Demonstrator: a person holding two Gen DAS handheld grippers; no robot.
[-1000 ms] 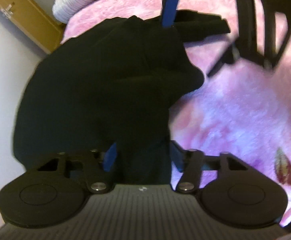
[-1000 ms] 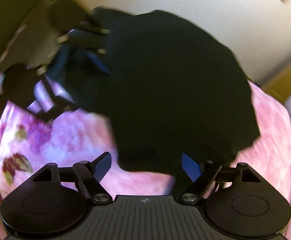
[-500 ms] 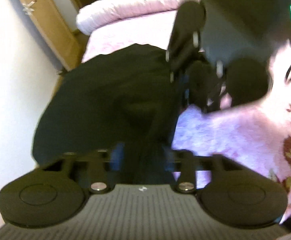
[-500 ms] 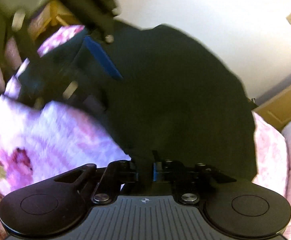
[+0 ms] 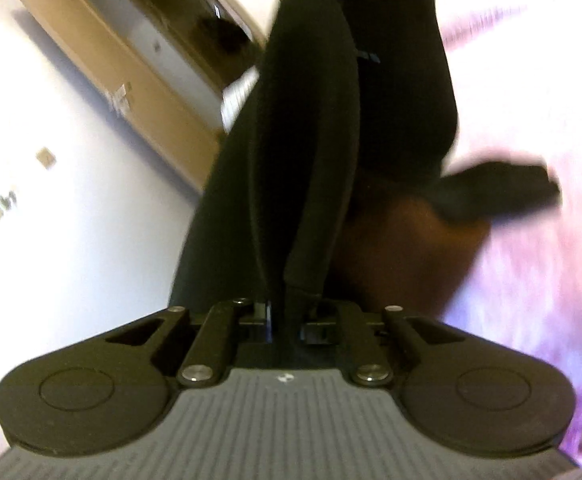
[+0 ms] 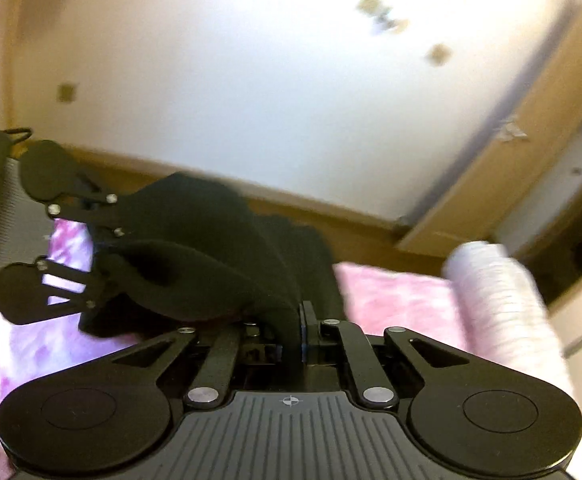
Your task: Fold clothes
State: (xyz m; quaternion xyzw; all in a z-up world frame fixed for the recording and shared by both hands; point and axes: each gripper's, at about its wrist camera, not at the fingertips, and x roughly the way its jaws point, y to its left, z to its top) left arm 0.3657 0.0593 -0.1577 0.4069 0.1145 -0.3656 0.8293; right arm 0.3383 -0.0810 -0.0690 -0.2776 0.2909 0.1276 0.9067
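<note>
A pink flowered bedspread (image 6: 391, 292) spreads below both tongs, with a white wall (image 6: 251, 80) and a wooden door frame (image 5: 123, 76) beyond. One black garment (image 5: 291, 160) hangs between the two tongs, lifted off the bed, its folds filling the middle of both views and hiding much of the bedding. The left gripper (image 5: 287, 316) has its jaws closing, black cloth pinched between them and rising straight ahead of it. The right gripper (image 6: 291, 340) is clamped tight on another edge of the same garment, whose cloth runs forward and leftward to the other tong. One rolled white pillow (image 6: 495, 292) lies ahead to its right.
</note>
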